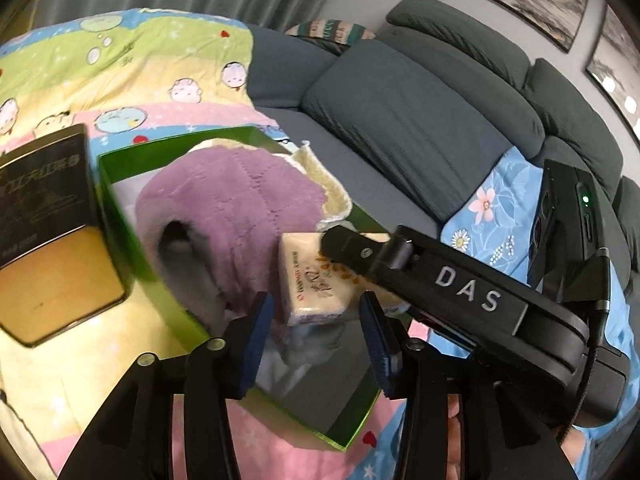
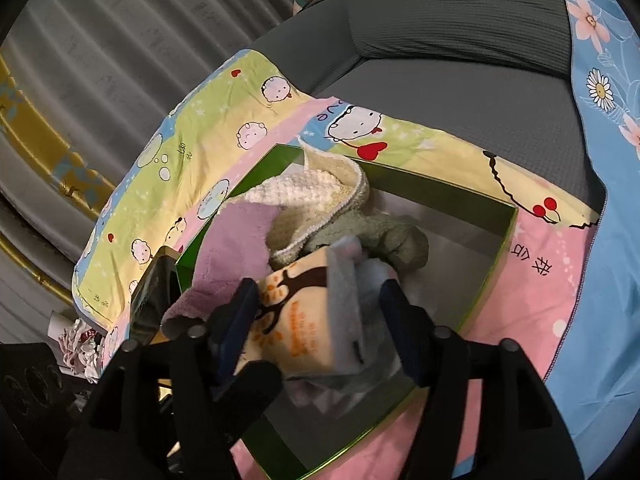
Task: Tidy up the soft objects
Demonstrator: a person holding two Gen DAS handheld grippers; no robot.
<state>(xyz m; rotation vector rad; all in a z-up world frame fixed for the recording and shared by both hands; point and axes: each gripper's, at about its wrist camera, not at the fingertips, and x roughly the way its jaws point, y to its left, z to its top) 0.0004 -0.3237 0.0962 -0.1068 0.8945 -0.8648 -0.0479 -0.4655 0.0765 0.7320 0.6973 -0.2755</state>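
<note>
1. One tissue pack (image 1: pixel 316 280), cream with orange print and red writing too blurred for me to read, lies in the green box (image 1: pixel 120 216) on the purple towel (image 1: pixel 240 196).
2. My left gripper (image 1: pixel 316 340) angles down over the box, its jaws apart, the pack just ahead of the pads and untouched.
3. My right gripper (image 2: pixel 320 316), also tilted down, reads "DAS" in the left view; its jaws straddle the pack and a grey cloth (image 2: pixel 352 300), and I cannot tell whether the pads press.
4. Cream and green towels (image 2: pixel 320 208) fill the far corner.
5. A dark tin (image 1: pixel 48 232) with gold Chinese lettering stands beside the box on the cartoon quilt (image 1: pixel 132 68).
</note>
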